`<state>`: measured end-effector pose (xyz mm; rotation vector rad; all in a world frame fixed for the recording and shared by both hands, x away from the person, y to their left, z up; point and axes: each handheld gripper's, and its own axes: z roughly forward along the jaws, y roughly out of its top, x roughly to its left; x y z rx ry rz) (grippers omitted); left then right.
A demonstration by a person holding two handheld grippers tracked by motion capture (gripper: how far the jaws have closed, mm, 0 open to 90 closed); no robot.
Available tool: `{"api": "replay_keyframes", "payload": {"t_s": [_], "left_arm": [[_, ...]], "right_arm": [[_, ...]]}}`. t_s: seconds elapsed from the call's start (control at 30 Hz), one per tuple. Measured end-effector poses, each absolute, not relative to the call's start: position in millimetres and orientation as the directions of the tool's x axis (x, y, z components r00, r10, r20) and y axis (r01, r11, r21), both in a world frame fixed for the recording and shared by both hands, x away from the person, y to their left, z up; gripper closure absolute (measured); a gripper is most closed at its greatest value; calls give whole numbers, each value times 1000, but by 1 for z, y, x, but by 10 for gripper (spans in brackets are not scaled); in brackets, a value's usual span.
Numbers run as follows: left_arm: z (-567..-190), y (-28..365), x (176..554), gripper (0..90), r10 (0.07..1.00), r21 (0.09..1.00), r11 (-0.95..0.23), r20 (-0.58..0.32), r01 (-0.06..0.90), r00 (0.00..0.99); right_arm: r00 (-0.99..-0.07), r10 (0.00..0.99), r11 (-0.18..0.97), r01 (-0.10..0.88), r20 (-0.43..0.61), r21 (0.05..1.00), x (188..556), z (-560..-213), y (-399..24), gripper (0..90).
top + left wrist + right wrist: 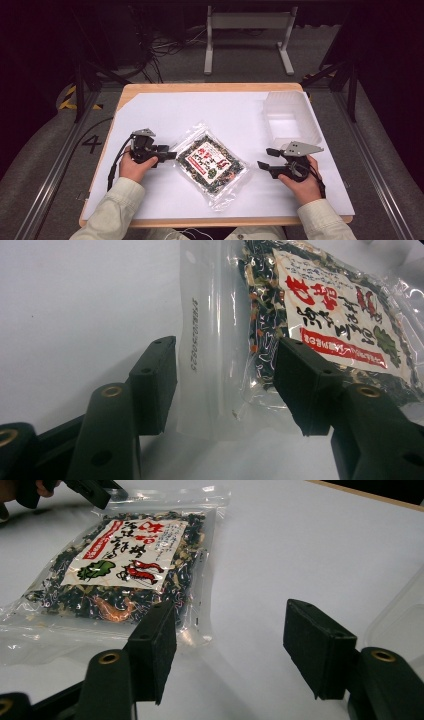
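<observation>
Spread wide, left gripper [225, 385] straddling the clear sealed edge of the snack packet [210, 161], which lies slantwise mid-tabletop toward the near edge, long axis running between both hands; right gripper [266, 166] likewise agape, just off its other corner.

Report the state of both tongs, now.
Left tongs: open, jaws astride the packet's clear edge, not clamped.
Right tongs: open, holding nothing.
</observation>
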<state>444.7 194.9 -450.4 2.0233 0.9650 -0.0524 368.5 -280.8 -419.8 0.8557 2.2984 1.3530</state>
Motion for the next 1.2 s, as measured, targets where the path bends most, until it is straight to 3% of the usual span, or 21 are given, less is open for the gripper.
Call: {"api": "replay_keyframes", "payload": {"t_s": [0.17, 0.27, 0.53, 0.57, 0.63, 0.67, 1.2], "left_arm": [[-454, 195, 446, 470, 602, 677, -329, -387, 658, 699], [-454, 194, 445, 544, 591, 667, -336, -400, 665, 700], [-452, 191, 442, 639, 588, 668, -380, -359, 639, 725], [-451, 191, 442, 664, 590, 669, -384, -352, 636, 727], [-450, 189, 440, 797, 579, 661, -385, -370, 644, 726], [-450, 188, 439, 811, 582, 664, -390, -360, 638, 730], [-439, 190, 432, 896, 597, 713, -324, -356, 622, 719]], "right_arm": [[-761, 649, 363, 326, 14, 873, 369, -420, -281, 380], [-761, 648, 366, 325, 12, 872, 369, -420, -280, 380], [-760, 649, 370, 320, 4, 872, 369, -420, -280, 379], [-761, 649, 370, 319, 3, 872, 369, -420, -279, 378], [-762, 648, 372, 318, 1, 872, 368, -420, -279, 378], [-762, 647, 371, 317, 2, 873, 368, -420, -279, 377], [-764, 645, 365, 311, 2, 877, 367, -415, -280, 393]]}}
